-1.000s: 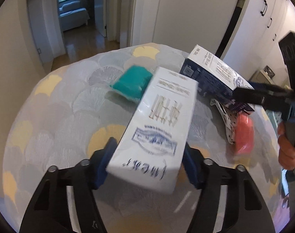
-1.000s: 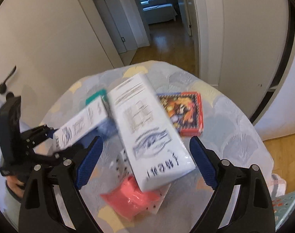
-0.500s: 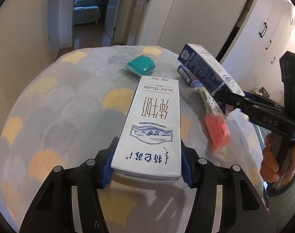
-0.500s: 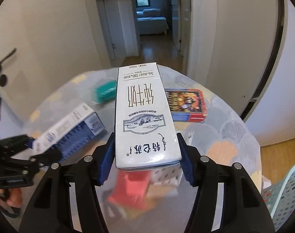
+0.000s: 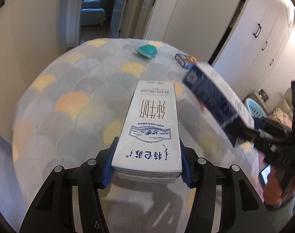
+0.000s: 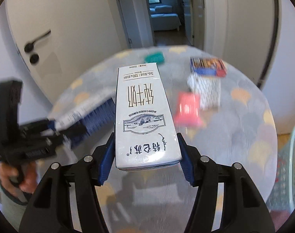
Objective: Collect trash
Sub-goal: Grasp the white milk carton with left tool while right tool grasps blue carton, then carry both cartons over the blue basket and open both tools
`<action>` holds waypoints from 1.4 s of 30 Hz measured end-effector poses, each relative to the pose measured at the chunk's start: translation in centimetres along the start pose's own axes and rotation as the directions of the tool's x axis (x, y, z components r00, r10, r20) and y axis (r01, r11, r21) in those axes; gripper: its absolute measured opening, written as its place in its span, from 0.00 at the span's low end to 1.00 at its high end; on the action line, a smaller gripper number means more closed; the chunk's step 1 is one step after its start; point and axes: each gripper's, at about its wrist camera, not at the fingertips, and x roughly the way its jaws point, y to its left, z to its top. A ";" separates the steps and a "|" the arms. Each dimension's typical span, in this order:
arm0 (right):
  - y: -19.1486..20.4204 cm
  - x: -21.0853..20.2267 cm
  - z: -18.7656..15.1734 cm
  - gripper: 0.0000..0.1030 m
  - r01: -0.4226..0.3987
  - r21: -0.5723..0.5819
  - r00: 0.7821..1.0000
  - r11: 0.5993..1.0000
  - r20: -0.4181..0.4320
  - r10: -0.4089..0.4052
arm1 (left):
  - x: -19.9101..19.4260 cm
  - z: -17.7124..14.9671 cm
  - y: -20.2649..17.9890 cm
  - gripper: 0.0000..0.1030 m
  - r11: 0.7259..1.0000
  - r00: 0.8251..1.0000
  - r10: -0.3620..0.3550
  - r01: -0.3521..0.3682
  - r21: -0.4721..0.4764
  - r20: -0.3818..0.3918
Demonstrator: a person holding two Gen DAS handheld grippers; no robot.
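My left gripper (image 5: 147,167) is shut on a white milk carton (image 5: 151,128), held above the round patterned table (image 5: 69,101). My right gripper (image 6: 145,157) is shut on a second white milk carton (image 6: 143,116). That right carton shows in the left wrist view (image 5: 217,99), blue side up, to the right. The left gripper with its carton (image 6: 85,114) shows at the left of the right wrist view. On the table lie a teal packet (image 5: 147,50), a pink packet (image 6: 187,108), a white dotted wrapper (image 6: 205,91) and a colourful flat box (image 6: 207,66).
A light blue mesh basket (image 6: 289,170) stands on the floor right of the table; it also shows in the left wrist view (image 5: 254,108). A door with a black handle (image 6: 36,40) is at the left. White cupboards (image 5: 264,29) stand behind.
Both grippers have drawn back and up from the table with their cartons. The right gripper has swung right, so the basket has come into view.
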 end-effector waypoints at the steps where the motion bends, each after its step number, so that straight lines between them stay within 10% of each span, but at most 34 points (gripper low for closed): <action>1: 0.2 0.1 -1.2 0.55 0.032 -0.012 0.999 0.999 -0.013 -0.032 | -0.1 -0.5 -0.2 0.51 1.000 1.000 0.008 -0.008 0.010 -0.008; 17: -0.1 -0.6 -4.8 0.72 0.044 0.038 0.997 0.998 -0.066 -0.042 | 1.0 -2.8 -2.9 0.59 0.989 0.993 0.110 -0.106 0.101 -0.038; 23: 0.3 1.1 -4.5 0.54 0.071 0.034 0.992 0.997 -0.103 -0.067 | 1.4 -2.5 -3.5 0.52 0.985 0.990 0.137 -0.132 0.110 -0.033; 34: -1.1 -4.2 -2.6 0.51 0.089 0.045 0.993 0.995 0.069 -0.092 | -2.3 0.5 -6.6 0.51 0.991 0.992 0.056 -0.070 0.117 0.117; 42: -8.5 -10.3 -2.3 0.51 0.239 0.202 0.946 0.950 0.171 -0.275 | -1.6 4.2 -15.0 0.51 0.967 0.985 -0.080 0.040 0.250 0.154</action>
